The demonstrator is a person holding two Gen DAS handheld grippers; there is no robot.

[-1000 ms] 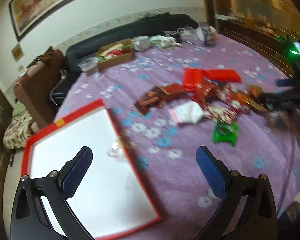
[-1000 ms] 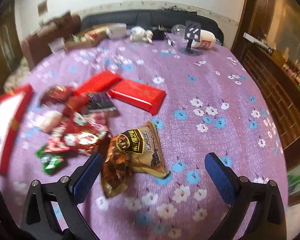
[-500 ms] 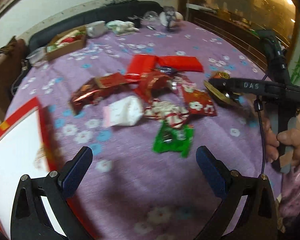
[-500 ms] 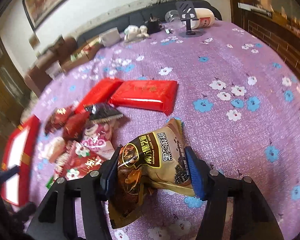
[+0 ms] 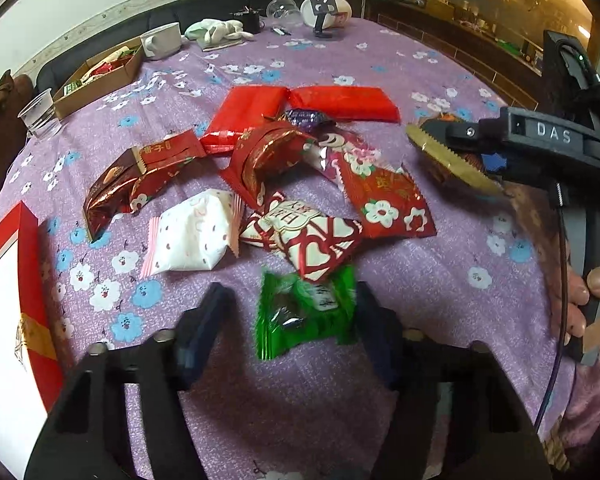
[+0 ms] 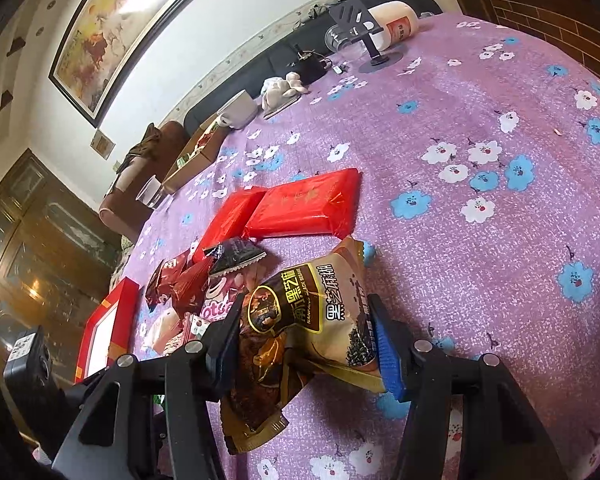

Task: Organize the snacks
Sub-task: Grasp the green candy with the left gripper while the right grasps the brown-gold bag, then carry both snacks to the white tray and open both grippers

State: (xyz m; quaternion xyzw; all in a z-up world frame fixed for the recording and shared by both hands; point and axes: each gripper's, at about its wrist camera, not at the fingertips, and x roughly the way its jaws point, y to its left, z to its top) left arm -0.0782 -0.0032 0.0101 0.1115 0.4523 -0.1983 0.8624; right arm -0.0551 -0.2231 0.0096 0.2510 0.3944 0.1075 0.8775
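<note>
Snacks lay scattered over the purple floral tablecloth (image 5: 400, 60), and the right gripper (image 6: 306, 332) had its 2 fingers clamped on a brown-and-gold sesame packet (image 6: 300, 328), which hung tilted between the pads with its lower end crumpled toward the cloth. In the left wrist view that same packet (image 5: 448, 156) showed lifted off the table beside the pile. The left gripper (image 5: 288, 328) hovered with its fingers spread moderately wide around a green candy wrapper (image 5: 304, 312), the right pad close against the wrapper's edge, the left pad apart from it; contact could not be judged through the blur. Just beyond the green wrapper sat a red-and-white heart-patterned packet (image 5: 308, 240), a white pouch (image 5: 192, 236) and 2 flat red packs (image 5: 300, 108). A red-rimmed white box (image 5: 28, 248) rested at the table's left edge.
</note>
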